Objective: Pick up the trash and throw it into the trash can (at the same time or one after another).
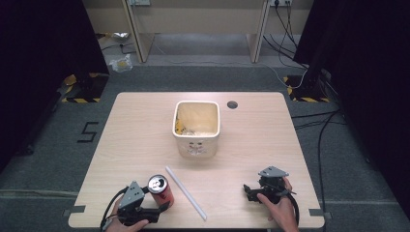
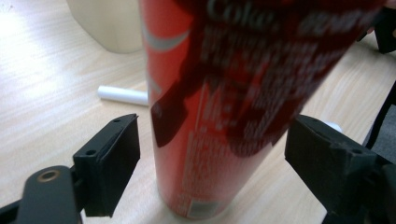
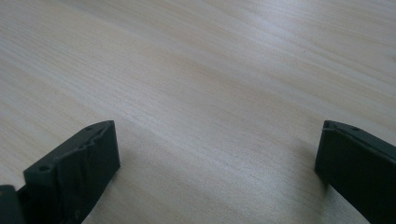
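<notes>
Lower left of the table [image 1: 121, 121], the left gripper [image 2: 212, 154] brackets the red can [image 2: 224, 93], jaws apart; squeezing seems next. Right gripper [image 3: 217, 154] rests spread wide.

You get even overhead light on the table [image 1: 251, 140]; black at 9 and 3 o'clock. Up close, the can [image 2: 219, 107] blurs.

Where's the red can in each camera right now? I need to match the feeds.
High view: red can upright near the table's front edge, by the left gripper.
Left gripper view: centre, between the open jaws.
Right gripper view: bare tabletop there.
Shared landmark: white straw, beside the can.
</notes>
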A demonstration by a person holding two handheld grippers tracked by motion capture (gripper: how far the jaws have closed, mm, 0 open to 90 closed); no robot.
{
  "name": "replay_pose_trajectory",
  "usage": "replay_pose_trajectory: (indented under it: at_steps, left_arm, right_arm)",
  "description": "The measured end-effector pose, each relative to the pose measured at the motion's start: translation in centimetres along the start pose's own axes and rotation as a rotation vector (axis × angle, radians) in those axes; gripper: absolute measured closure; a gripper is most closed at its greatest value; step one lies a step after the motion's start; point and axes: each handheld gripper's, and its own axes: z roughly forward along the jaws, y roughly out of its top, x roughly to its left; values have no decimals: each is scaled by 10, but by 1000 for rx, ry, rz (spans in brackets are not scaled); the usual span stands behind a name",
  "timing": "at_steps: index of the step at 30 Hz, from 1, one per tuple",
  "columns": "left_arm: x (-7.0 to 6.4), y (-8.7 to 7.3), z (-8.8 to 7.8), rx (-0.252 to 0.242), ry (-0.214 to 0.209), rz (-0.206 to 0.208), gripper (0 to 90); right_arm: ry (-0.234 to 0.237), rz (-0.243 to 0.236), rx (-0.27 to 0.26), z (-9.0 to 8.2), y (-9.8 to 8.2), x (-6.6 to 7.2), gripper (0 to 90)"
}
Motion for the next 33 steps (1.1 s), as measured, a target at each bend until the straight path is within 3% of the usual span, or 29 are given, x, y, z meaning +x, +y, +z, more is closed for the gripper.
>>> replay_pose_trajectory:
  at_steps: [9,22,33]
  left_arm:
    - [0,5,0,0,1,43,337]
    - [7,21,-3,-13,17,63,344]
    - [17,44,-6,-39,30,67,344]
  right_arm:
    - [0,0,0,0,0,0,0]
    - [1,-3,0,0,0,0,0]
    - [1,-3,0,0,0,0,0]
